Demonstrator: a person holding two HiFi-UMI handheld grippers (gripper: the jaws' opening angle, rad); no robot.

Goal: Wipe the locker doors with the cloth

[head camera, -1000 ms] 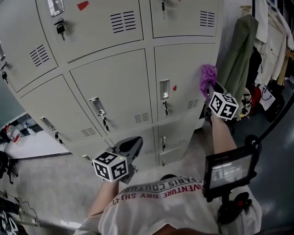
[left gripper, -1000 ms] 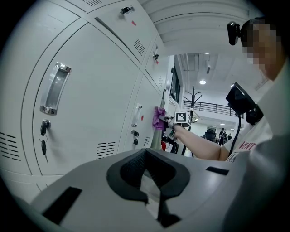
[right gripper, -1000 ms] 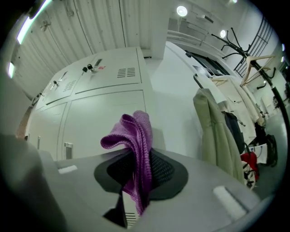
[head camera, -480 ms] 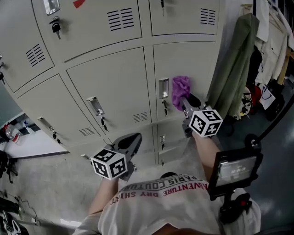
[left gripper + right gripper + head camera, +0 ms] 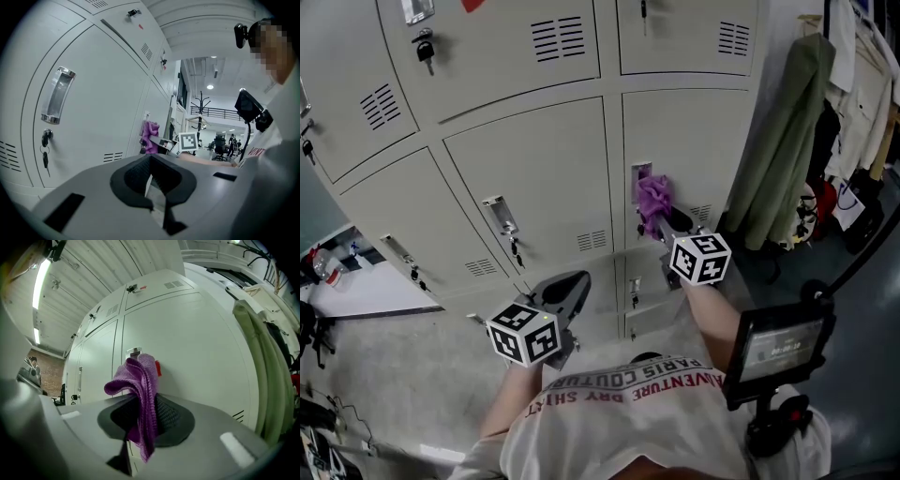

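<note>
A bank of pale grey locker doors (image 5: 534, 178) fills the head view. My right gripper (image 5: 667, 221) is shut on a purple cloth (image 5: 652, 202), which sits against the right-hand middle door (image 5: 694, 150) beside its recessed handle (image 5: 639, 174). In the right gripper view the purple cloth (image 5: 140, 390) hangs folded between the jaws, with the door (image 5: 197, 357) close behind. My left gripper (image 5: 562, 293) hangs lower, in front of the bottom lockers, jaws shut and holding nothing (image 5: 151, 180). From the left gripper view the cloth (image 5: 150, 137) shows against the door.
Keys hang in the locks under the door handles (image 5: 499, 214). A green coat (image 5: 783, 150) and other clothes hang on a rack at the right. A screen on a stand (image 5: 773, 347) is by my right side. Clutter lies on the floor at the far left (image 5: 323, 272).
My right gripper has carried the cloth leftward and down across the right-hand middle door, from its right edge to beside the handle. The left gripper has stayed put.
</note>
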